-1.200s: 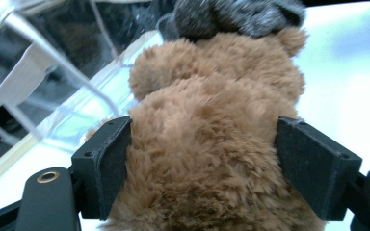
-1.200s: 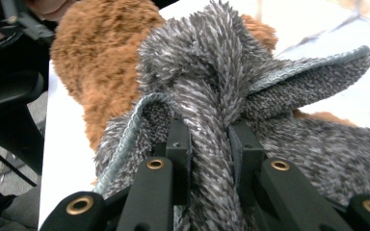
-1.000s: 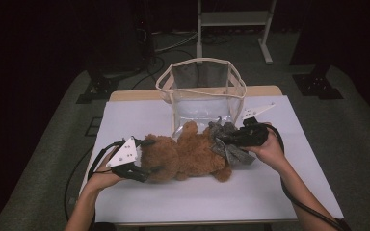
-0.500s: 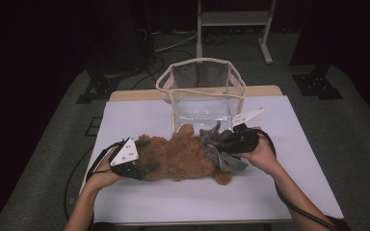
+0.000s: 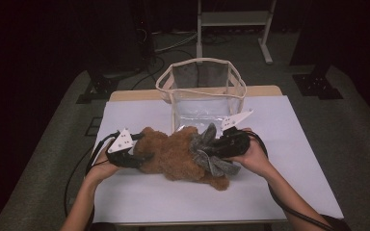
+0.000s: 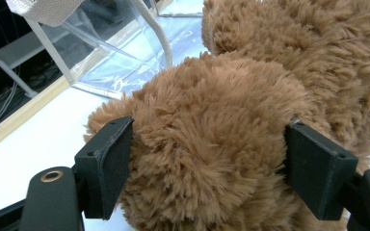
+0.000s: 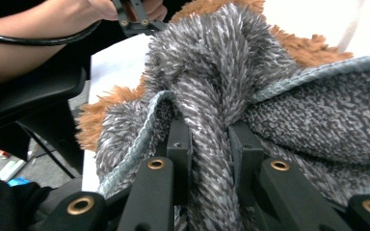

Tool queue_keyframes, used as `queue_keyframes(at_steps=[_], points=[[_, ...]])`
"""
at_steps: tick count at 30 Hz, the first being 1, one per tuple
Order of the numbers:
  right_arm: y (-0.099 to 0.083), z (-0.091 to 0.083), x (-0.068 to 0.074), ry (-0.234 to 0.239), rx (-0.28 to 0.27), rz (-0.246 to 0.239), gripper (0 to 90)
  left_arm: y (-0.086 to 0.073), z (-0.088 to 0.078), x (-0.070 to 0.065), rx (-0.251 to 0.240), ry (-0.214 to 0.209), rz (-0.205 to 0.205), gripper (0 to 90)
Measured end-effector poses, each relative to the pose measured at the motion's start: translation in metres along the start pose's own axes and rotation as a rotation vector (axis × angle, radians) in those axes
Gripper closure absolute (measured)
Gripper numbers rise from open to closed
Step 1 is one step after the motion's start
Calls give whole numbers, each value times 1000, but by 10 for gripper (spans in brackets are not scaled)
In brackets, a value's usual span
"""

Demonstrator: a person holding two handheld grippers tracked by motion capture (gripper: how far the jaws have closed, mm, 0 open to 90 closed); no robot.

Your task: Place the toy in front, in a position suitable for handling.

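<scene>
A brown teddy bear (image 5: 173, 159) lies across the white table (image 5: 279, 192). My left gripper (image 5: 143, 159) is at the bear's left end. In the left gripper view its two pads (image 6: 107, 161) press into the fur of a rounded part of the bear (image 6: 212, 139), and the jaws have just been closing on it. My right gripper (image 5: 212, 150) is shut on a bunched fold of grey knitted cloth (image 5: 218, 166) draped over the bear's right half. The right gripper view shows the cloth (image 7: 212, 91) pinched between the jaws (image 7: 209, 144), with brown fur (image 7: 298, 45) behind it.
A clear plastic bag with a cream fabric rim (image 5: 200, 65) stands open at the table's back, just behind the bear; its wall (image 6: 106, 53) is near the left gripper. The person's other hand and gripper (image 7: 135, 14) are beyond the cloth. Dark floor surrounds the table.
The right gripper has carried the cloth leftward and nearer the person, over the bear. The left hand has shifted slightly along the bear's left end.
</scene>
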State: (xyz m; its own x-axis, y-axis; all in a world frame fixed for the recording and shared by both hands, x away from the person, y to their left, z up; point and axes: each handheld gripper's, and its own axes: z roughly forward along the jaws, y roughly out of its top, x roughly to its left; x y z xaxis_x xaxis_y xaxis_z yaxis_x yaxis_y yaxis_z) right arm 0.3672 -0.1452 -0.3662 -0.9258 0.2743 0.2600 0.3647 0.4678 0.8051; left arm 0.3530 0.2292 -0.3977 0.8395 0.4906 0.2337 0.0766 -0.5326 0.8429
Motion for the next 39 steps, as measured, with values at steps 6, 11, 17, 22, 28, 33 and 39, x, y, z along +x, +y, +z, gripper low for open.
queue_keyframes(at_steps=[6, 11, 17, 22, 28, 33, 39], points=[[-8, -12, -15, -32, -39, 45, 737, 18, -6, -11, -28, -32, 68, 230], [-14, -18, -18, -50, -53, 51, 736, 39, -5, -30, -44, -75, 153, 226], [-23, -31, -19, -59, -76, 64, 735, 59, 8, -55, -76, -153, 230, 202], [-34, -40, -20, -66, -86, 83, 735, 68, 27, -69, -61, -197, 267, 174], [-49, -50, -23, -68, -103, 113, 735, 74, 49, -79, -45, -214, 284, 123], [-59, -54, -24, -68, -106, 124, 735, 80, 63, -83, -21, -201, 314, 89], [-64, -58, -24, -66, -107, 128, 735, 82, 79, -88, 26, -185, 350, 27]])
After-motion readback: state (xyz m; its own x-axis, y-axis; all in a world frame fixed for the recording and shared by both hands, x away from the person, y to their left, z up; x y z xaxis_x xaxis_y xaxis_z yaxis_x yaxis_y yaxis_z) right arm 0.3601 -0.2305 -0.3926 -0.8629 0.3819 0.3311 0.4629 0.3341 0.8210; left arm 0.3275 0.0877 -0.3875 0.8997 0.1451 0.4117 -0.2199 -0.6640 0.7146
